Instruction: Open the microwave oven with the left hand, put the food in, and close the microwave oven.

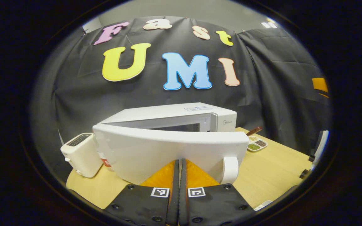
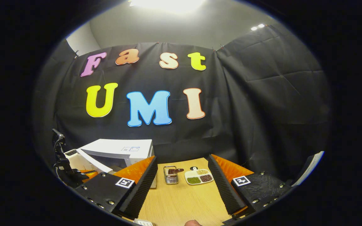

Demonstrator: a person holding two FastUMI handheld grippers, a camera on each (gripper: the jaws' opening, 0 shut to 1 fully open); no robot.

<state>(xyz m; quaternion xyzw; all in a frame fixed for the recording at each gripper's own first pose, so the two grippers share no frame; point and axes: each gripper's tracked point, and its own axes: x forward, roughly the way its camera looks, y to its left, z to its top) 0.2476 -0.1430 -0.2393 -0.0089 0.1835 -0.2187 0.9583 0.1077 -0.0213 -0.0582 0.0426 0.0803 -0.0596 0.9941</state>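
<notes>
Microwave door (image 1: pixel 168 150) swung ajar, broadside before closed left fingers (image 1: pixel 179 175); right fingers (image 2: pixel 218 182) spread.

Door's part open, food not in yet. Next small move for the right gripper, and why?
Probably ease the right gripper forward and down to the divided food plate on the table. It is open with nothing between its fingers, the plate lies ahead of it, and the microwave door already stands ajar by the shut left gripper.
</notes>
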